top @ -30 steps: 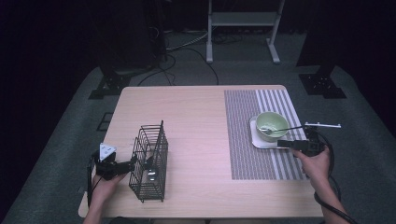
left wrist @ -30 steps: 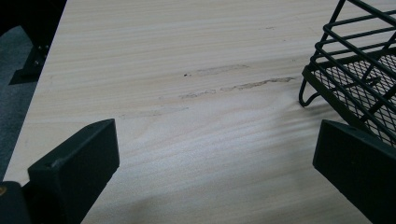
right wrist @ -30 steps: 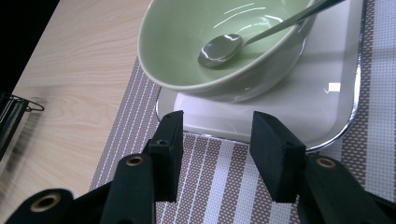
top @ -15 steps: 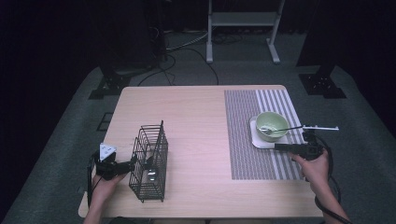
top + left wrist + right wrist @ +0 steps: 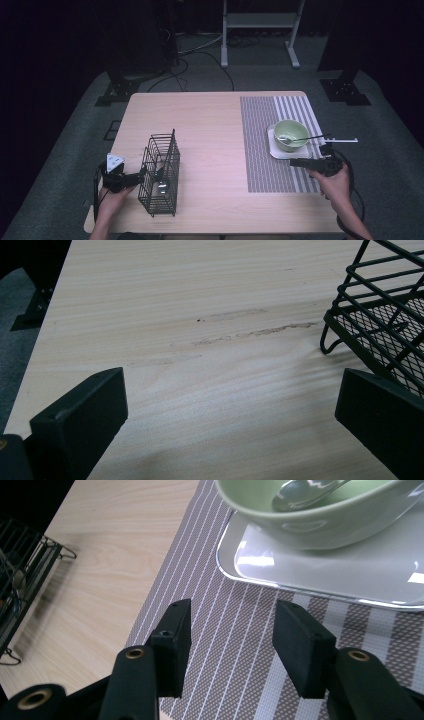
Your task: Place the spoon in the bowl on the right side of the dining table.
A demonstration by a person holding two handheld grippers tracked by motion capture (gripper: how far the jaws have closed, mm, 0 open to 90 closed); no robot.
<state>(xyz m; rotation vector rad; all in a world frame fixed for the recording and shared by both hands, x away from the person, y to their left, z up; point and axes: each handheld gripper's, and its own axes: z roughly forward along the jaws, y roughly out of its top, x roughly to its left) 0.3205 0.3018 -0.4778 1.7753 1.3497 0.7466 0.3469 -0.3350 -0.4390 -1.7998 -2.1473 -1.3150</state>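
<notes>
A green bowl (image 5: 291, 133) with a metal spoon (image 5: 295, 137) in it stands on a white square plate (image 5: 280, 151) on the striped placemat (image 5: 265, 150). The bowl (image 5: 320, 515) and plate (image 5: 350, 575) lie just ahead of my right gripper (image 5: 232, 622). That right gripper (image 5: 296, 161) hovers over the mat in front of the plate; its jaws have just been opening, with nothing between them. At the table's near left stands a black wire rack (image 5: 160, 172). My left gripper (image 5: 144, 173) is open beside it. The rack (image 5: 380, 325) sits by the far jaw of that left gripper (image 5: 230, 390).
The wooden table (image 5: 210, 130) has bare room between rack and mat. Its near edge runs close behind both hands. Dark floor, cables and stand legs (image 5: 260, 35) lie beyond the far edge.
My right gripper has drawn slightly back from the plate toward the near edge. The left gripper and the rack have stayed put.
</notes>
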